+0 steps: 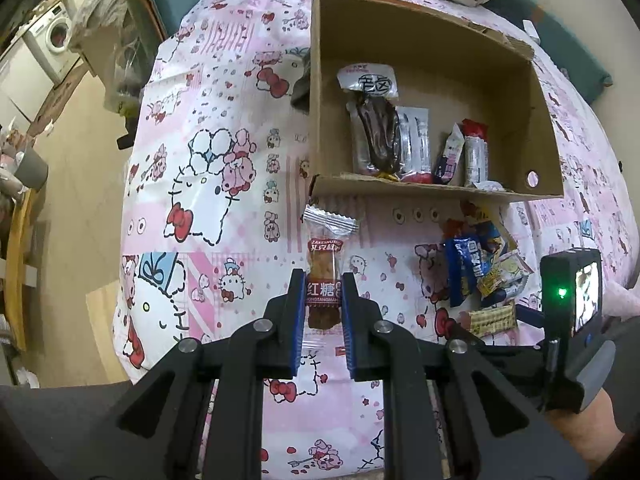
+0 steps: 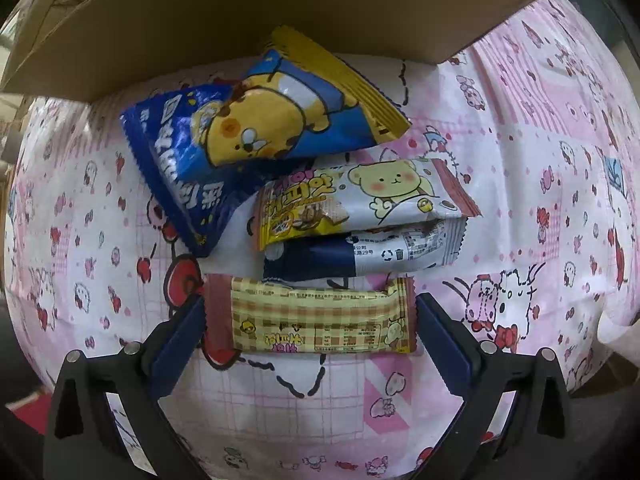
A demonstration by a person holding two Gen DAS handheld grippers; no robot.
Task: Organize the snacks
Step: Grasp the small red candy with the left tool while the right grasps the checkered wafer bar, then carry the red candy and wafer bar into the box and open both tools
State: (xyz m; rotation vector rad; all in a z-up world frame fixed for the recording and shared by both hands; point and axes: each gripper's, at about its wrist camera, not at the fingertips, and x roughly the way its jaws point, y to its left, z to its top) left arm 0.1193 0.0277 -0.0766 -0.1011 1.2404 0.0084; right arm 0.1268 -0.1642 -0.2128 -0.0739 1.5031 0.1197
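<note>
- Firstly, from the left wrist view: left gripper (image 1: 323, 300) clamped narrow on a clear-wrapped brown sugar snack (image 1: 325, 276), blue pads pressing both long sides, wrapper's crimped far end sticking out past the fingertips.
- Held above a pink cartoon-print cloth (image 1: 208, 184), just on the near side of an open cardboard box (image 1: 544, 128).
- Inside the box, along its near wall: a dark vacuum-packed snack (image 1: 374, 136), then several small white and red packets (image 1: 476, 152) to its right.
- Right of the held snack, near the box's outer wall: a loose heap of blue and yellow packets (image 1: 476, 264) on the cloth.
- At the far right edge: the right gripper's camera body (image 1: 572, 288) with a green light, over that heap.

- Next, from the right wrist view: right gripper (image 2: 310, 320) spread wide, pointing down at the cloth, one finger at each end of a yellow checked wafer bar (image 2: 312, 316).
- Left pad (image 2: 182, 328) at or very close to the wrapper's left end; right pad apart from the right end; no squeeze visible, bar lying flat.
- Just beyond the bar: a navy-and-white packet (image 2: 360, 256), a bear-print wafer packet (image 2: 360, 196) partly over it.
- Further still, to the left: a blue packet with a yellow cartoon figure (image 2: 248, 128), its far corner touching the box wall (image 2: 240, 20).
</note>
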